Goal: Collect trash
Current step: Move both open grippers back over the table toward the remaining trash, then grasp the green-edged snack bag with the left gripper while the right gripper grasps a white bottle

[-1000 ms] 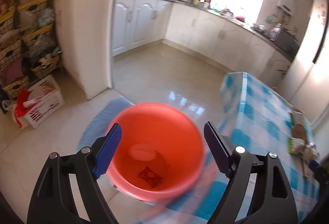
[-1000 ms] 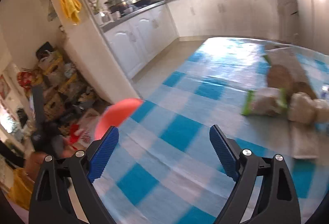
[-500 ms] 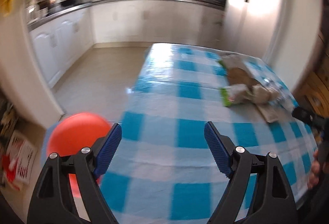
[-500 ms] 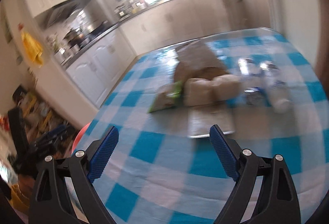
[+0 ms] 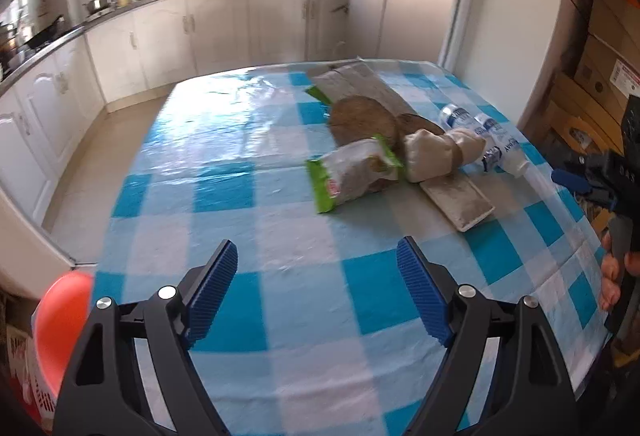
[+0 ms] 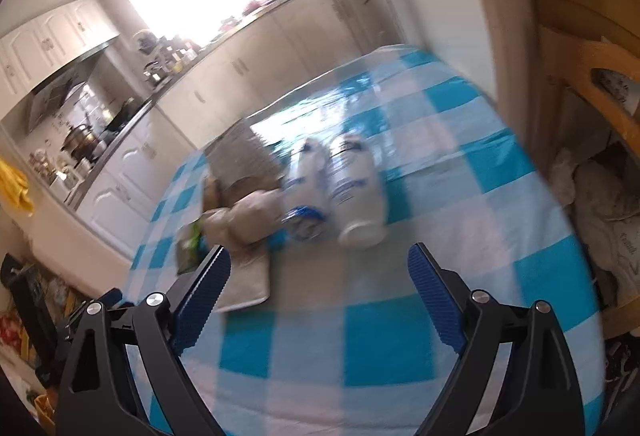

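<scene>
Lettering on the two bottles (image 5: pixel 482 138) is too blurred for me to read. My left tongs (image 5: pixel 316 294) and right tongs (image 6: pixel 318 300) both stand wide, holding nothing, above the checked desk (image 5: pixel 224 172). Trash lies clustered toward its far side: one green-edged snack bag (image 5: pixel 352 176), one flat grey tray (image 5: pixel 458 198), one crumpled pale wad (image 5: pixel 434 152). One orange bucket (image 5: pixel 60 324) sits off the desk's near-left corner.
</scene>
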A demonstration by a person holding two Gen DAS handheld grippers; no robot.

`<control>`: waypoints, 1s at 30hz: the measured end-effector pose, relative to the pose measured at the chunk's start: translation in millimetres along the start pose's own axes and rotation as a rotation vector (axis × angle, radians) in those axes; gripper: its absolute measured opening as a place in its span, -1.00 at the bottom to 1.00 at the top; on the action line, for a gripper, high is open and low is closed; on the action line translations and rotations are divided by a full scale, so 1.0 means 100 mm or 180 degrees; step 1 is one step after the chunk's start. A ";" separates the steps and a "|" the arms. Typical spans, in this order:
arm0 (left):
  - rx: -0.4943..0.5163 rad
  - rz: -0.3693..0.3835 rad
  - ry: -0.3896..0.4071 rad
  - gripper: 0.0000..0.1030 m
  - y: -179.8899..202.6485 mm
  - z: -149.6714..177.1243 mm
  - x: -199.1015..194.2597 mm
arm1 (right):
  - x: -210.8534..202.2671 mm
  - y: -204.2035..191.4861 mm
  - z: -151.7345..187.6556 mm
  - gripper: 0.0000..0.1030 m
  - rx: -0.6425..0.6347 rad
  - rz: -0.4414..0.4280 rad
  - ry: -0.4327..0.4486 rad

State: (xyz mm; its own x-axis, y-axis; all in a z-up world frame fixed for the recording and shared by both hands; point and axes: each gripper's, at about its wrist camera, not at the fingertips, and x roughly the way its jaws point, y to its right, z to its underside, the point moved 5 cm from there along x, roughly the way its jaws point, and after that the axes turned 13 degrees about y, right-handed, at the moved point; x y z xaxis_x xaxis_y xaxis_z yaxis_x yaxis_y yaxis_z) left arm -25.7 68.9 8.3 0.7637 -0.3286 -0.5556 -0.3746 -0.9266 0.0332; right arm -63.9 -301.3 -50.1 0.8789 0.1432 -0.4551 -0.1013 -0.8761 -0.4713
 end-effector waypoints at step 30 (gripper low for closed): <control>0.0541 0.0610 -0.0160 0.33 0.32 -0.35 1.07 | 0.25 -0.33 -0.14 0.73 -0.0198 -0.0362 -0.0134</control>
State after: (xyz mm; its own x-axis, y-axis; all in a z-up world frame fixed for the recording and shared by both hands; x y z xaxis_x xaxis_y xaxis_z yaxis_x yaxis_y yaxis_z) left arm 62.9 -2.3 -21.2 0.6448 -0.4818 -0.5934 -0.5962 -0.8029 0.0041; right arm -32.0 -275.4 -36.0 0.8626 0.2612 -0.4332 0.0280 -0.8797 -0.4747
